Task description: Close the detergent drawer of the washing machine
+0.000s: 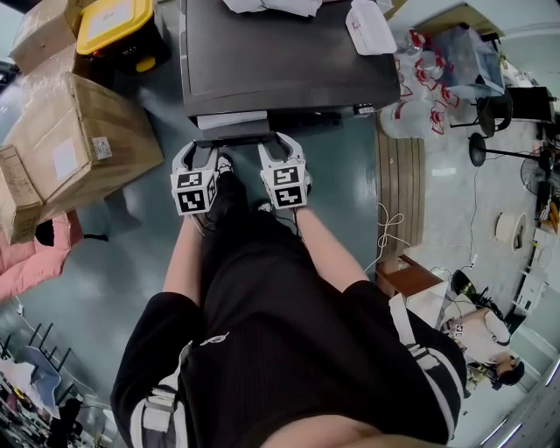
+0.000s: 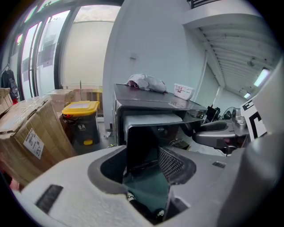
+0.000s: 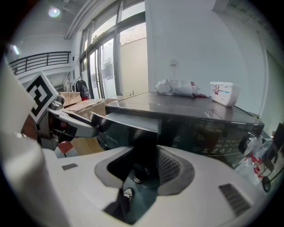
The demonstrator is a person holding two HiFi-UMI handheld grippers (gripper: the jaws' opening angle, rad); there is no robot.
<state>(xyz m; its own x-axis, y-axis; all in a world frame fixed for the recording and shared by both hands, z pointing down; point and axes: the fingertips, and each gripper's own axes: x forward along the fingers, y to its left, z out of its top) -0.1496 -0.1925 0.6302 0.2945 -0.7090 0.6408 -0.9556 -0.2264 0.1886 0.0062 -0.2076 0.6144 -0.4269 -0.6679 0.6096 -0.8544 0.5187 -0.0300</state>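
The dark washing machine (image 1: 289, 52) stands ahead of me with its detergent drawer (image 1: 232, 122) pulled out toward me, pale on top with a dark front panel. My left gripper (image 1: 199, 153) sits at the left end of the drawer front and my right gripper (image 1: 280, 147) at its right end, both open with nothing held. The left gripper view looks between the open left gripper (image 2: 142, 164) jaws at the drawer (image 2: 144, 133), close ahead. From the right gripper (image 3: 146, 166), the drawer (image 3: 133, 122) juts out just above its jaws. Whether either touches the drawer I cannot tell.
A large cardboard box (image 1: 79, 144) and a yellow-lidded bin (image 1: 114, 26) stand left of the machine. A white box (image 1: 369, 26) and a crumpled bag (image 1: 271, 7) lie on its top. A wooden pallet (image 1: 401, 188) and packed bottles (image 1: 416, 83) are on the right.
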